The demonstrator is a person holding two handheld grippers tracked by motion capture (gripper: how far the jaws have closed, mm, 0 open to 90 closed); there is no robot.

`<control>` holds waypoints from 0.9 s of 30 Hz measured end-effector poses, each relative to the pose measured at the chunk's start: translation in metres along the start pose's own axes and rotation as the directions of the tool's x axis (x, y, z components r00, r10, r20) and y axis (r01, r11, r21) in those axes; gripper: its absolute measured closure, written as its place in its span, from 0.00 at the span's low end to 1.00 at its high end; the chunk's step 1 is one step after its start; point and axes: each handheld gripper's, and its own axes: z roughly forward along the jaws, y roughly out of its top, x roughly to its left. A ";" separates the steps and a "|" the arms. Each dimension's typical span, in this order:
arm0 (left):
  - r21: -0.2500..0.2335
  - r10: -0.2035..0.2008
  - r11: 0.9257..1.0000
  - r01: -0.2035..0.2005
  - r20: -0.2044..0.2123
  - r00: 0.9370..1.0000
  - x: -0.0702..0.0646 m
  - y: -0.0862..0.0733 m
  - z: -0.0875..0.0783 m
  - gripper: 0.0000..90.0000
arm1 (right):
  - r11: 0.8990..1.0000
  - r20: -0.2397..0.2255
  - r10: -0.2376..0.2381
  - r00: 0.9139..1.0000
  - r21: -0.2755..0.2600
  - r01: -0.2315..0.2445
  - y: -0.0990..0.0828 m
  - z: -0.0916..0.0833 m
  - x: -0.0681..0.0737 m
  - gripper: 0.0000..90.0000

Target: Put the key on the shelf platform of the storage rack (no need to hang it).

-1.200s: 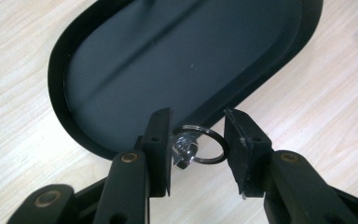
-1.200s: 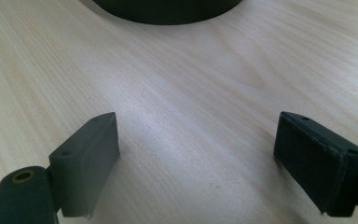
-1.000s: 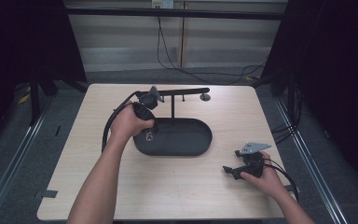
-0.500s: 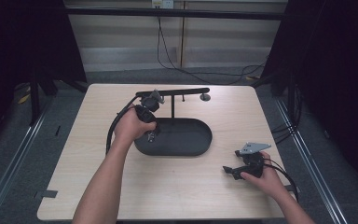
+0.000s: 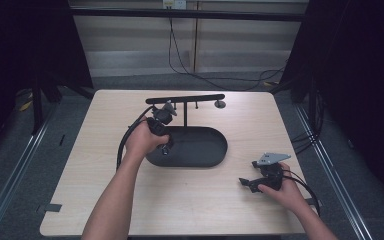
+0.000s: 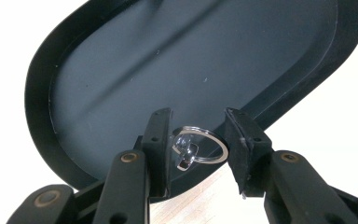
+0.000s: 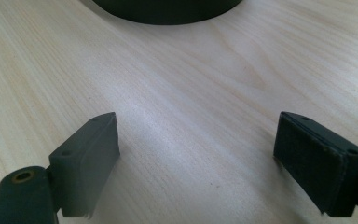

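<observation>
High view: a silver key ring [image 6: 200, 147] is pinched between the jaws of the left gripper [image 5: 164, 146], just over the near left rim of the black oval tray [image 5: 205, 147]. A T-shaped stand [image 5: 185, 99] is seen behind the tray. Over bare table [image 5: 190, 195], well apart, the right gripper [image 5: 246, 183] is held wide open.

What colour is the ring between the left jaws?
Shiny silver metal; the ring shows best in the left gripper view, against the black tray.
</observation>
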 end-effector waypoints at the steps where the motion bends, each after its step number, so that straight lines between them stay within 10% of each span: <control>1: -0.002 0.002 1.000 -0.002 -0.001 1.000 0.000 0.000 0.001 0.70 | 1.000 0.000 0.001 1.000 0.000 -0.001 0.000 0.000 0.000 0.15; 27: -0.018 0.030 0.999 -0.030 -0.035 0.999 -0.001 -0.002 0.022 0.70 | 1.000 -0.002 0.004 1.000 0.003 -0.004 0.000 0.000 0.000 0.15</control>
